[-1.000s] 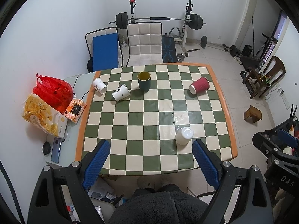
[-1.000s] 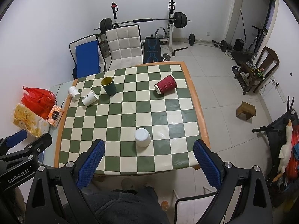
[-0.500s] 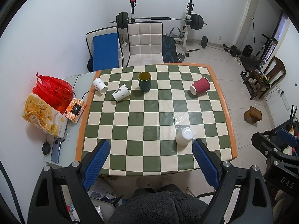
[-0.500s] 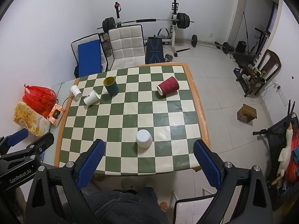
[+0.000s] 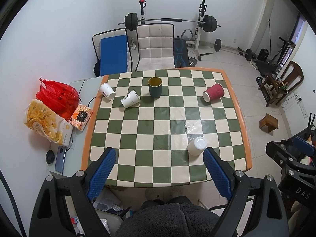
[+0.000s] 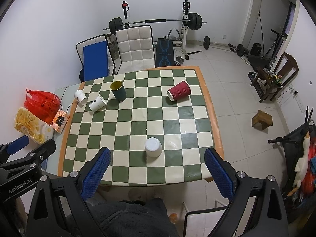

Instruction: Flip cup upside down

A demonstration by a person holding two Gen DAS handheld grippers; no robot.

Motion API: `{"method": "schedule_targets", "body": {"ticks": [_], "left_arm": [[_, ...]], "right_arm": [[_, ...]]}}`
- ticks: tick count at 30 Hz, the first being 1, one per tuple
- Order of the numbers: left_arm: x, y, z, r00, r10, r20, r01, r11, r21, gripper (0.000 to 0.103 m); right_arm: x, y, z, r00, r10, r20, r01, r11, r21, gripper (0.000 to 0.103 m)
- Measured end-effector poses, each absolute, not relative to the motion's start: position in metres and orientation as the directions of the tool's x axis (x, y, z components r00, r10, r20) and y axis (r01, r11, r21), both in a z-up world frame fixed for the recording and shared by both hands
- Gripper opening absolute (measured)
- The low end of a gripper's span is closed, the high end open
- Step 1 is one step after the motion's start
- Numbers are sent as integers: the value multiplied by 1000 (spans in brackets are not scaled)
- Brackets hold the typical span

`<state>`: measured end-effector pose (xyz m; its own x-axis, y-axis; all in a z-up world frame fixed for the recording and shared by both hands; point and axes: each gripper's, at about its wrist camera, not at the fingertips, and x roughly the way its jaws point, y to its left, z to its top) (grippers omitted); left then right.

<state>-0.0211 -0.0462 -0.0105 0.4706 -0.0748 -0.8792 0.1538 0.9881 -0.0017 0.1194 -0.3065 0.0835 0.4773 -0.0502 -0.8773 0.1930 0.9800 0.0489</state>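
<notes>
A white cup (image 5: 197, 145) stands upside down near the front of the checkered table (image 5: 162, 118); it also shows in the right wrist view (image 6: 153, 147). A dark green cup (image 5: 155, 87) stands upright at the back. A red cup (image 5: 213, 94) lies on its side at the back right. Two white paper cups (image 5: 130, 99) (image 5: 107, 91) lie on their sides at the back left. My left gripper (image 5: 160, 169) is open and empty, held high above the table's front edge. My right gripper (image 6: 158, 169) is open and empty, likewise high above the front edge.
A red bag (image 5: 57, 96), a snack bag (image 5: 47, 124), an orange box (image 5: 81, 115) and a phone (image 5: 60, 159) lie on a side table at the left. Chairs (image 5: 156, 47) and a barbell rack (image 5: 167, 21) stand behind. A small stool (image 5: 269, 122) is on the floor at the right.
Both grippers have drifted slightly back and up from the table. The cups have not moved.
</notes>
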Motion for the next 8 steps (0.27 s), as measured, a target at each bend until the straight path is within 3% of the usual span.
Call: {"method": "schedule_targets", "body": {"ticks": [8], "left_arm": [[-21,-46,-11,468,-74,-881,152,988,-2,91]], "right_arm": [[121,-305,82,477,-44,-878,190,980,54,98]]}}
